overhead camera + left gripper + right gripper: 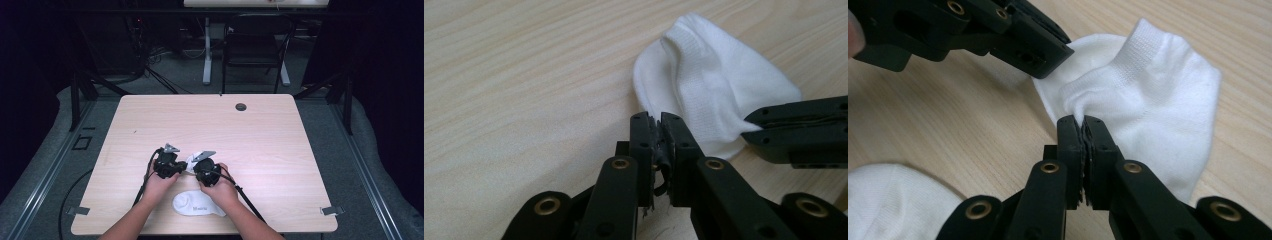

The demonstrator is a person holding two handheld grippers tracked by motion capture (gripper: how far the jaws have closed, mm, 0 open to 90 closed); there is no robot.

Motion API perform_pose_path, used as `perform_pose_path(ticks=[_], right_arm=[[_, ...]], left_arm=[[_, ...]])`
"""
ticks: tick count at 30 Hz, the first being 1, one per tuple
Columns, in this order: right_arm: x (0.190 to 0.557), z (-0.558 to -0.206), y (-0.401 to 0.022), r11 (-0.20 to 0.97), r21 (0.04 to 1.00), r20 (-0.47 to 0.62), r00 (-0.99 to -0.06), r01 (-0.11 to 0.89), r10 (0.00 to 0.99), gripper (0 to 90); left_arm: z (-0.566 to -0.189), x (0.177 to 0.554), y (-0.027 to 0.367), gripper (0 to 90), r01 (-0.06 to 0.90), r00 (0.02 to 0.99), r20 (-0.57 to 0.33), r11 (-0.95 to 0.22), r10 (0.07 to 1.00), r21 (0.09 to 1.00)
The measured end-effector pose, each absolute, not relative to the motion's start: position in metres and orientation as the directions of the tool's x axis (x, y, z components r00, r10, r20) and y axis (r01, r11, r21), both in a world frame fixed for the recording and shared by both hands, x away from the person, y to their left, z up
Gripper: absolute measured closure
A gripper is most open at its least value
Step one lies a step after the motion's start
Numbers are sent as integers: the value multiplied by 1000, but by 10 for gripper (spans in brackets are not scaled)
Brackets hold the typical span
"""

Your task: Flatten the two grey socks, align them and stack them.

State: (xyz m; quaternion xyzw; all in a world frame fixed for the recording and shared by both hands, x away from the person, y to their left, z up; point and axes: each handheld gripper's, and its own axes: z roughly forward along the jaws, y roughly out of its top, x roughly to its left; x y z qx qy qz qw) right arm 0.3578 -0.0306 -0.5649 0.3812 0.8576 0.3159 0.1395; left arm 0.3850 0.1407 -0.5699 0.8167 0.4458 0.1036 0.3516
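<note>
A small white sock (pixel 192 160) lies on the pale wooden table (pixel 260 145) between my two grippers. In the left gripper view my left gripper (pixel 659 121) is shut on the sock's (pixel 714 85) near edge. My right gripper (pixel 756 131) comes in from the right there, pinched on another edge. The right gripper view has my right gripper (pixel 1082 123) shut on a raised fold of the sock (pixel 1153 95), with my left gripper (pixel 1050 57) clamped on the rim at the upper left. From above, both grippers (pixel 181 167) (pixel 196 170) stand close together.
A second white sock (pixel 197 204) (pixel 888 200) lies flat near the table's front edge, beside the right forearm. A round cable hole (pixel 241 106) sits near the far edge. Beyond the table stand a black chair (pixel 252 47) and a desk leg (pixel 206 50).
</note>
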Motion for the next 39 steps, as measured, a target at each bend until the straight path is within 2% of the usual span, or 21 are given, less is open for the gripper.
perform_pose_path(ticks=[5,18,29,39], right_arm=[[354,-554,-41,449,692,38,-650,565,759,878],[350,-536,-75,364,734,67,-594,573,801,877],[354,-552,-113,291,704,114,-508,648,854,867],[353,-561,-126,273,674,132,-476,686,869,849]], left_arm=[[-569,385,142,888,652,582,-138,-359,802,668],[-568,382,152,894,656,578,-136,-359,804,664],[-569,382,159,896,666,576,-150,-355,803,656],[-568,382,158,896,665,579,-147,-360,802,654]])
